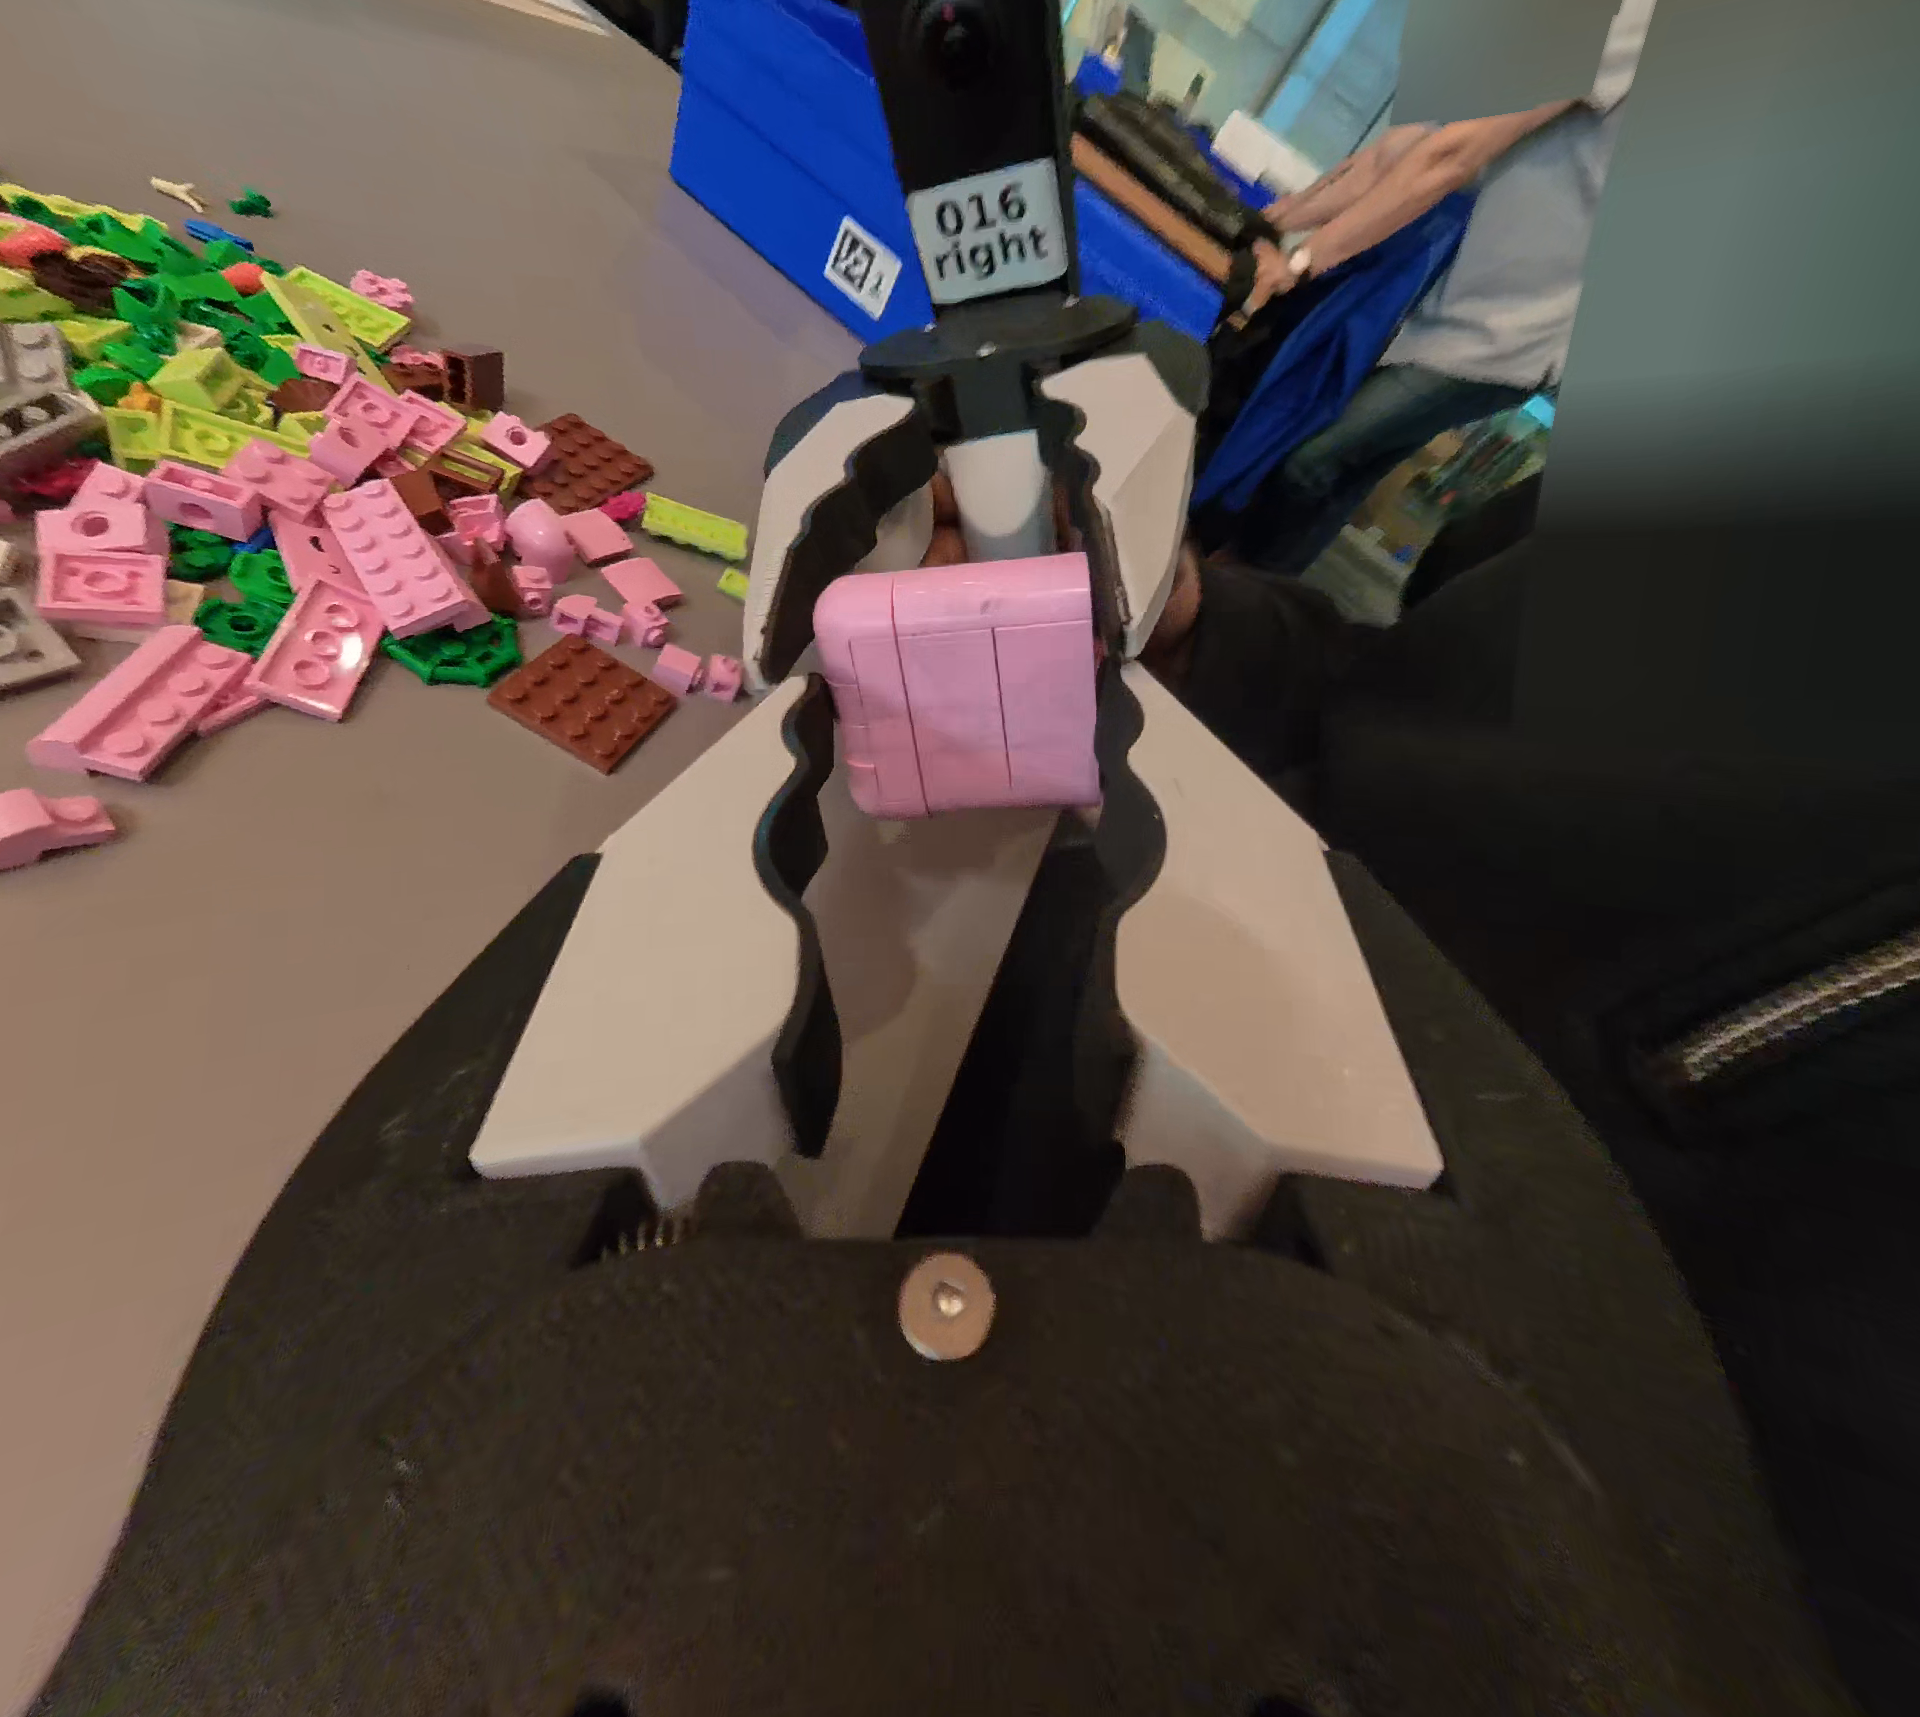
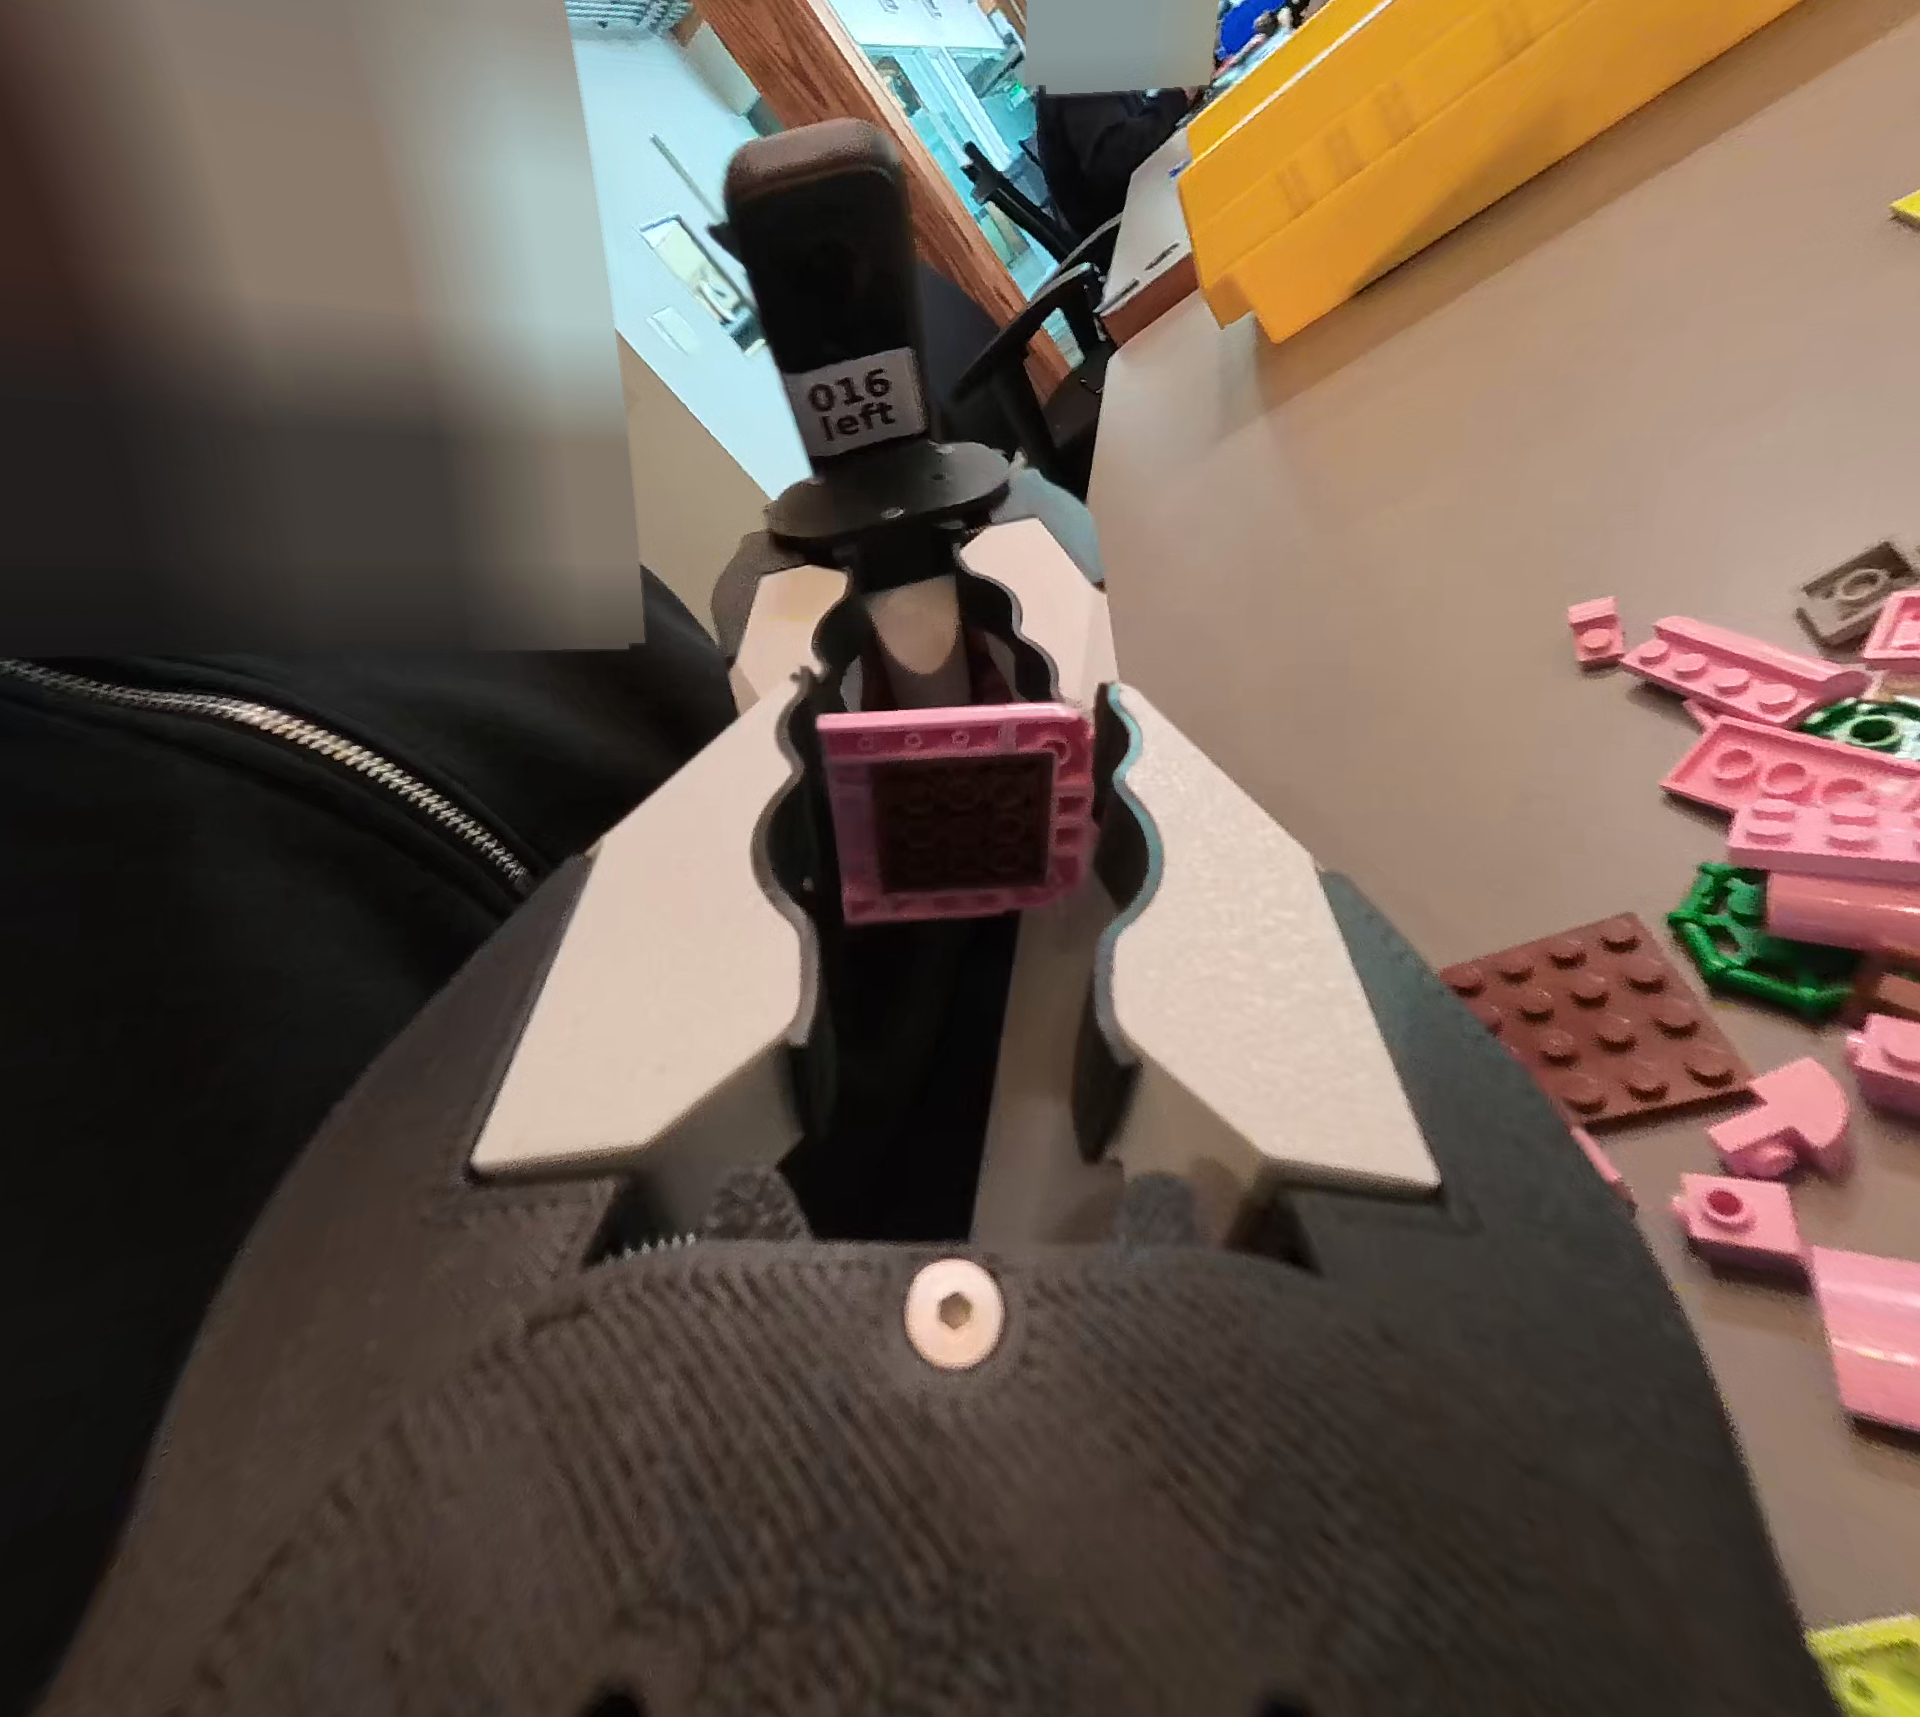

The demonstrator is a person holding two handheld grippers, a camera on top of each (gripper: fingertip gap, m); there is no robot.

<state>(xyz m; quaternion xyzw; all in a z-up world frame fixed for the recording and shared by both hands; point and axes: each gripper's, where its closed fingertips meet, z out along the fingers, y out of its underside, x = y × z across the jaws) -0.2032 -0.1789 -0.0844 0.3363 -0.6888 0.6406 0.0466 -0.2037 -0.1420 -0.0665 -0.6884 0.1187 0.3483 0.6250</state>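
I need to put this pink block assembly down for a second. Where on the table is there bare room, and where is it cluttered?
Bare grey table lies in front of the brick pile, toward the near edge, and again between the pile and the blue bin. In the right wrist view, a strip is free between the bricks and the yellow bin. The pile itself is crowded.

Pink block (image 1: 961, 691): smooth plastic, slight sheen, pinched by both grippers. Left gripper (image 1: 951, 732): matt pale fingers (image 1: 665, 971), rough ridged black printed body, shiny metal screw (image 1: 945, 1304) at 6 o'clock. Table (image 1: 416, 140): matt, smooth. Loose bricks (image 1: 312, 524) at 9 o'clock: glossy plastic.
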